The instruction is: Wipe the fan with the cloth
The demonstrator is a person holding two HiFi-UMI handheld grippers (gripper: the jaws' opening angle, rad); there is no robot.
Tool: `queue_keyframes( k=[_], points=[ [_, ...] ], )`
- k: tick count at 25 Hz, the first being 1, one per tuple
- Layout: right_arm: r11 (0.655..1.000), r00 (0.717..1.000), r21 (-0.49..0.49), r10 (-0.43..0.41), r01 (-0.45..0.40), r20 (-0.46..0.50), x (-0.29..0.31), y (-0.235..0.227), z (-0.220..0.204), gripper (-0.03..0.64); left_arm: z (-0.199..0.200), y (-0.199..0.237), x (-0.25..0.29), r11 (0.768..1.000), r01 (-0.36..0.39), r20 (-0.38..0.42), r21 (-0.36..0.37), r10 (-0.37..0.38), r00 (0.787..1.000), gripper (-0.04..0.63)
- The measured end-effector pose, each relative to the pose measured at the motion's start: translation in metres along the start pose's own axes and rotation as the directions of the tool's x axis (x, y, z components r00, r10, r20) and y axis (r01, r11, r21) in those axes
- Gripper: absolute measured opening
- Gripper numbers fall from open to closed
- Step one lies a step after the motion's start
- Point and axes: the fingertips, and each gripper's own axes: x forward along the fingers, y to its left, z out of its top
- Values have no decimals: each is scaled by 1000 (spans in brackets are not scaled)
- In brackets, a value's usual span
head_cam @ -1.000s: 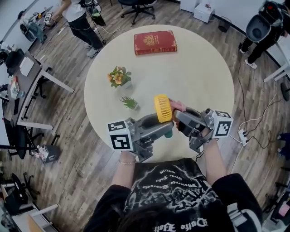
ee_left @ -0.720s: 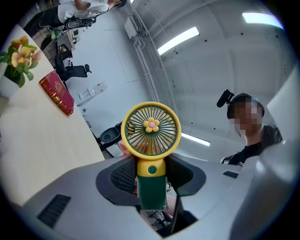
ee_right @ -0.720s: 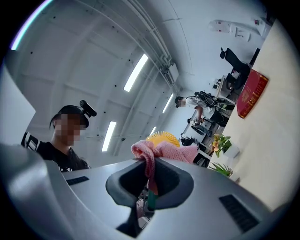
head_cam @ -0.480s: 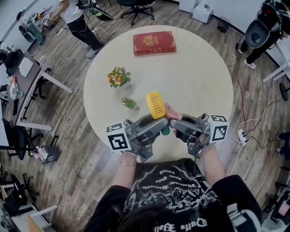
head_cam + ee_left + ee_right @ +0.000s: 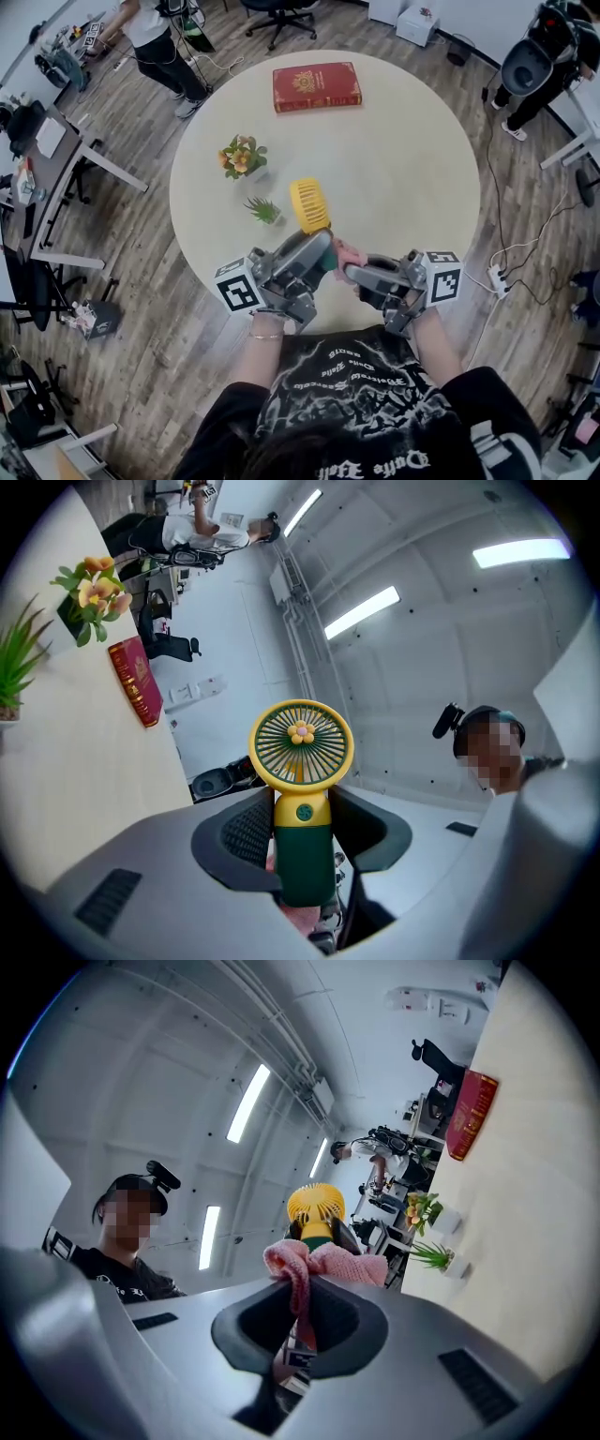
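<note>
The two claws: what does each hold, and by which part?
The left claw holds the fan by its green handle; the right claw holds the pink cloth by a fold.

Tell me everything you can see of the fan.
The fan is small, handheld, plastic-looking: a round yellow-rimmed head with green spokes and a flower hub, above a yellow collar and dark green handle. The left gripper clamps the handle, holding it over the table, head pointing away from the person. The pink cloth held by the right gripper sits by the handle; contact is unclear.
</note>
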Motion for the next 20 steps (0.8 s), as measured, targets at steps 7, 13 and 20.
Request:
queue_keyframes(
  k=[7,13,20],
  points=[
    [998,1000,64,-14,15,-26,-4,-2,-37,28,9,12,-10,996,-88,31,33,87,996,198],
    [996,998,63,-62,60,20,-24,-4,-38,29,1,67,-38,882,-409,-64,234,434,899,198],
    [996,994,51,-75,71,84,-41,-4,-26,29,-31,126,-70,678,-572,-194,462,707,680,198]
  ],
)
